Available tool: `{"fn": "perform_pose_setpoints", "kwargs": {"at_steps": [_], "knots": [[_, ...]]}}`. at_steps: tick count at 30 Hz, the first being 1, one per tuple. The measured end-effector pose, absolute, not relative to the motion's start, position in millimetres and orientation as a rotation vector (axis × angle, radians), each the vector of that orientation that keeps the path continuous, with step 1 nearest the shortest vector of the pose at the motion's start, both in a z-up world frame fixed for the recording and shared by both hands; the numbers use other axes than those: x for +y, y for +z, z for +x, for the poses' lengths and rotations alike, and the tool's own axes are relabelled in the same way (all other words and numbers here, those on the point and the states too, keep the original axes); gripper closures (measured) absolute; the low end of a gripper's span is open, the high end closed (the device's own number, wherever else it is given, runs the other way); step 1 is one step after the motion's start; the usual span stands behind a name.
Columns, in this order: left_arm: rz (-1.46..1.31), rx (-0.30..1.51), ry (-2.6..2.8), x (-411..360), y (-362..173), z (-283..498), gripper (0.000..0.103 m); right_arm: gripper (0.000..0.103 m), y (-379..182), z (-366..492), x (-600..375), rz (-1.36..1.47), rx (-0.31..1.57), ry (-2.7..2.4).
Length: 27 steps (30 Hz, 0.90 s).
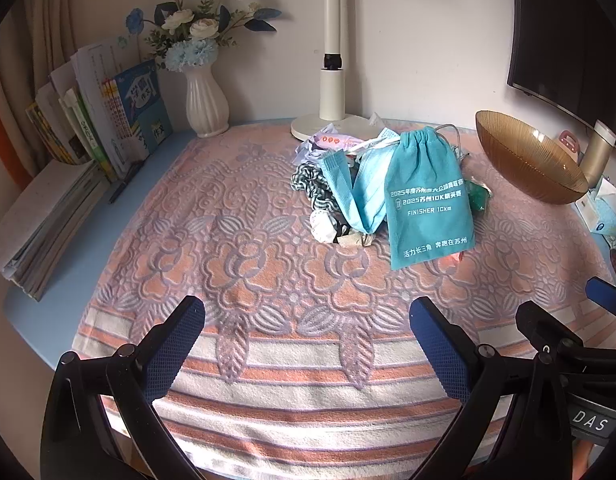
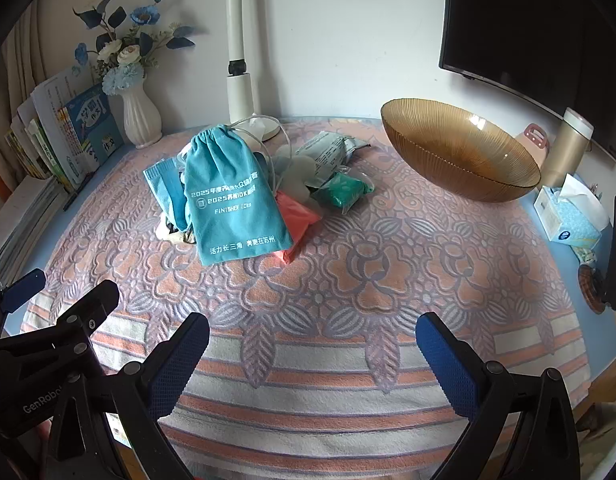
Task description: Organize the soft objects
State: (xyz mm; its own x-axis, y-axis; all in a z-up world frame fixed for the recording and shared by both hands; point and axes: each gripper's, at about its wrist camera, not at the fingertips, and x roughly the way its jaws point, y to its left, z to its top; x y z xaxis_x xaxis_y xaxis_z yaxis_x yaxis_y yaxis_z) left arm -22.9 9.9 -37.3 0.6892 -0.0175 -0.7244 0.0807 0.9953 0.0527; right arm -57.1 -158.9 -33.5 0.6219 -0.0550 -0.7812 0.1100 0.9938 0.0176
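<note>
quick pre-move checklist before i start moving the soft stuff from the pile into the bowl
1. Left tool open and holding nothing: ok.
2. Right tool open and holding nothing: ok.
3. Amber glass bowl has nothing in it, open side facing the pile: ok.
4. Teal drawstring pouch lies on top of the pile, free to grab first: ok.
5. Clear tubing loops through the pile behind the pouch and may snag: not ok.
6. Towel between the tools and the pile is bare: ok.
7. What lies under the pouch: cannot tell.
</note>
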Motion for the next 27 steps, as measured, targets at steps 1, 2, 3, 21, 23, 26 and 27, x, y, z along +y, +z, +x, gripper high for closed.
{"fn": "perform_pose_setpoints", "kwargs": {"at_steps": [1, 2, 3, 21, 23, 26, 27], "knots": [[0.086, 0.806, -0.053, 9.5, -37.2, -23.5, 0.001, 0.000, -33.8, -56.9, -159.1, 0.068, 0.895, -0.094], [0.088, 0.804, -0.050, 9.0, -36.7, -24.0, 0.001, 0.000, -34.3, -57.0, -159.4, 0.069, 0.896, -0.094], [0.090, 0.803, -0.048, 8.3, -36.4, -24.3, 0.001, 0.000, -34.6, -57.3, -159.8, 0.070, 0.896, -0.093], [0.086, 0.800, -0.034, 16.0, -38.8, -25.1, 0.001, 0.000, -34.2, -59.6, -151.1, 0.038, 0.872, -0.091], [0.081, 0.806, -0.044, 17.6, -41.5, -21.3, 0.001, 0.000, -35.9, -55.9, -149.8, 0.029, 0.874, -0.084], [0.085, 0.804, -0.070, 23.3, -43.4, -13.4, 0.001, 0.000, -33.5, -47.5, -149.3, 0.012, 0.861, -0.066], [0.089, 0.805, -0.074, 27.1, -43.1, -8.4, 0.001, 0.002, -30.6, -43.3, -149.5, 0.009, 0.851, -0.053]]}}
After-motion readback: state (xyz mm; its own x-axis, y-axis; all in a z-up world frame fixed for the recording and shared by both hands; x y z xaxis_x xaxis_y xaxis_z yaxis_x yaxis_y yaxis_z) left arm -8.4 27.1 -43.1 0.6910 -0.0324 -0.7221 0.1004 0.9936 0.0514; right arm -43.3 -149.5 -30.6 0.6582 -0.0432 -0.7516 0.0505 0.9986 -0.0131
